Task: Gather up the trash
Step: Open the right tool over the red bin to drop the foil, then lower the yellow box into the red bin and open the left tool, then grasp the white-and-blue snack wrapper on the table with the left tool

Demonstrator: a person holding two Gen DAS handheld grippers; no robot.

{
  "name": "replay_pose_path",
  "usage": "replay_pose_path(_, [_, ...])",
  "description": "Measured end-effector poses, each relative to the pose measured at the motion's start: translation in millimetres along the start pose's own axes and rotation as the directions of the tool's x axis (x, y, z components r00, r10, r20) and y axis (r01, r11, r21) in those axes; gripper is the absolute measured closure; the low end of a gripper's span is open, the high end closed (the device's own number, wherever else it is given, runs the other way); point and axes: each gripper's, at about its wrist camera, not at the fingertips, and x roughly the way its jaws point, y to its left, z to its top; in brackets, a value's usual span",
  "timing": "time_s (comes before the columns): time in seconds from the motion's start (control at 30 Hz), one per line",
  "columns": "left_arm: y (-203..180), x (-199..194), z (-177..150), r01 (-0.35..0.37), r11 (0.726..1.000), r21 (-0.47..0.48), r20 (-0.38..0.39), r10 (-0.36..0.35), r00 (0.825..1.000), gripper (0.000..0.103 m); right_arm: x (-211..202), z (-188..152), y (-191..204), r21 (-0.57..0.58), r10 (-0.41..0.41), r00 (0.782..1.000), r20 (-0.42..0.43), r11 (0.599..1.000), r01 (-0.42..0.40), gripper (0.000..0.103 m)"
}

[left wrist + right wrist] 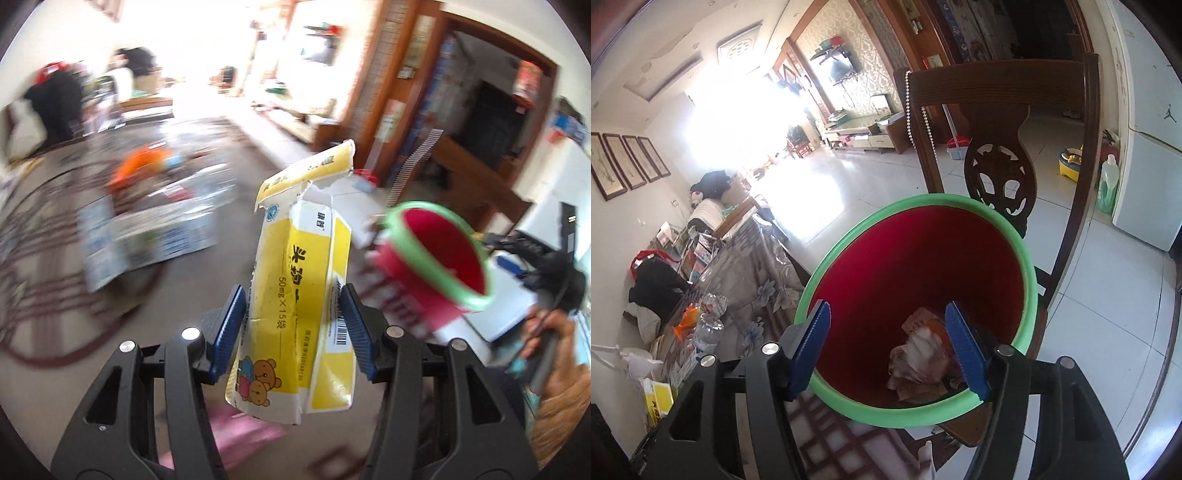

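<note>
Carton (295,280) stands lengthwise, pinched in the left gripper (291,328), with the bin (439,254) to its right, rim clamped by the right gripper (892,350).

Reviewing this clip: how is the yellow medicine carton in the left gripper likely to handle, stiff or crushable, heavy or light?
The yellow carton looks crushable: its walls are creased and its top flap torn open. It is probably light, likely empty, since the left gripper holds it aloft by a side pinch alone. Dropped toward the red bin, it may flutter rather than fall straight.
</note>
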Motion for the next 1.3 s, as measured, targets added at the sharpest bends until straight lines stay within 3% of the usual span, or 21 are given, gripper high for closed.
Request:
replay_pose_path(0.2, [-87, 38, 42, 0.186, 0.974, 0.129, -0.030, -0.183, 0.983, 0.052, -22, 0, -24, 0.058, -0.018, 0.999, 0.046, 0.998, 0.015, 0.038])
replay_pose_path(0.3, [-118, 63, 63, 0.258, 0.958, 0.129, -0.063, -0.252, 0.966, 0.052, -34, 1, -38, 0.097, -0.038, 0.996, 0.078, 0.995, 0.030, 0.037])
replay_pose_path(0.47, [-165, 96, 83, 0.297, 0.941, 0.164, -0.110, -0.282, 0.953, 0.052, -55, 5, -58, 0.133, -0.081, 0.989, 0.123, 0.989, 0.065, 0.037])
replay_pose_path(0.63, [-186, 100, 82, 0.325, 0.926, 0.192, -0.116, -0.307, 0.945, 0.051, -67, 6, -70, 0.157, -0.107, 0.984, 0.144, 0.984, 0.084, 0.036])
replay_pose_path(0.67, [-188, 102, 82, 0.330, 0.924, 0.192, -0.120, -0.311, 0.943, 0.049, -68, 6, -70, 0.158, -0.109, 0.983, 0.148, 0.984, 0.086, 0.036])
replay_pose_path(0.7, [-190, 102, 82, 0.331, 0.924, 0.191, -0.126, -0.311, 0.942, 0.036, -67, 6, -71, 0.157, -0.110, 0.983, 0.149, 0.984, 0.086, 0.036])
replay_pose_path(0.77, [-188, 101, 81, 0.318, 0.928, 0.196, -0.125, -0.298, 0.946, 0.025, -68, 6, -69, 0.158, -0.106, 0.983, 0.148, 0.984, 0.082, 0.036])
replay_pose_path(0.9, [-163, 78, 77, 0.298, 0.937, 0.181, -0.073, -0.289, 0.955, 0.025, -68, 6, -60, 0.146, -0.084, 0.986, 0.146, 0.987, 0.062, 0.036])
replay_pose_path(1.0, [-122, 49, 66, 0.271, 0.955, 0.120, -0.039, -0.268, 0.963, 0.025, -64, 4, -46, 0.118, -0.049, 0.991, 0.128, 0.992, 0.033, 0.036])
replay_pose_path(1.2, [-35, -1, 33, 0.134, 0.991, -0.002, -0.015, -0.134, 0.991, 0.025, -50, -10, 10, 0.010, 0.055, 0.997, 0.054, 0.998, -0.056, 0.036])
replay_pose_path(1.3, [11, -31, 9, 0.030, 0.998, -0.049, -0.023, -0.031, 0.999, 0.025, -44, -23, 47, -0.076, 0.106, 0.994, -0.003, 0.992, -0.106, 0.036])
